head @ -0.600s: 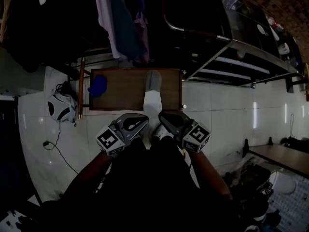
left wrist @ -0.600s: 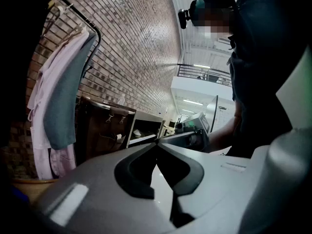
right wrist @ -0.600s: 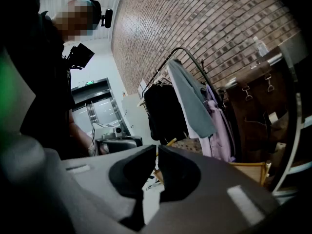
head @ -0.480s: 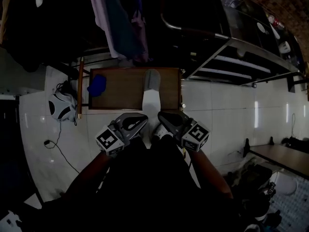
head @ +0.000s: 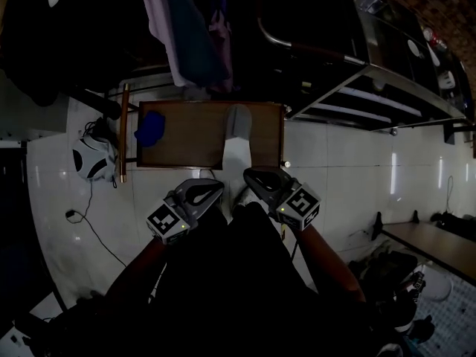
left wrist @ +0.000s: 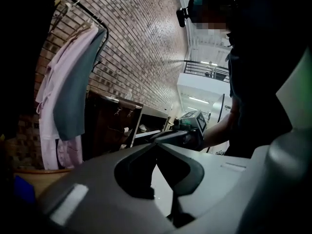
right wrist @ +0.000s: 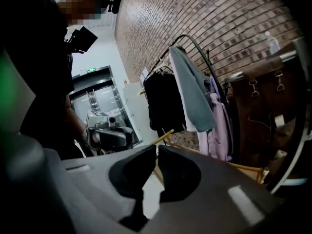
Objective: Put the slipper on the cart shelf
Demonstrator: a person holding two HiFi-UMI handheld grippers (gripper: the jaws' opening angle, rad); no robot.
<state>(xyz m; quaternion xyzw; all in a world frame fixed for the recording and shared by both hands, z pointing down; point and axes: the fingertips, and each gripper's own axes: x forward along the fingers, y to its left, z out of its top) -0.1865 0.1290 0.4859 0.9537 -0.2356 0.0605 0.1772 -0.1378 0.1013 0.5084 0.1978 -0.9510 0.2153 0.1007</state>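
A grey and white slipper (head: 237,141) lies lengthwise on the brown wooden shelf (head: 190,143), right of its middle, with its near end at the front edge. My left gripper (head: 213,187) and right gripper (head: 252,176) hover side by side just short of that edge, close to my body, neither touching the slipper. Both are shut with nothing between the jaws. In the left gripper view the left gripper (left wrist: 156,146) points at the right one (left wrist: 190,130). In the right gripper view the right gripper (right wrist: 157,149) faces the left gripper (right wrist: 109,135).
A blue object (head: 150,129) sits at the shelf's left end. Clothes (head: 182,28) hang above it. A black and white object (head: 93,160) and a cable (head: 82,222) lie on the tiles at left. A metal rack (head: 372,88) stands at right, a table (head: 435,244) at lower right.
Almost nothing. Both grippers stay shut near my body, and the slipper lies where it was. The head view has shifted slightly.
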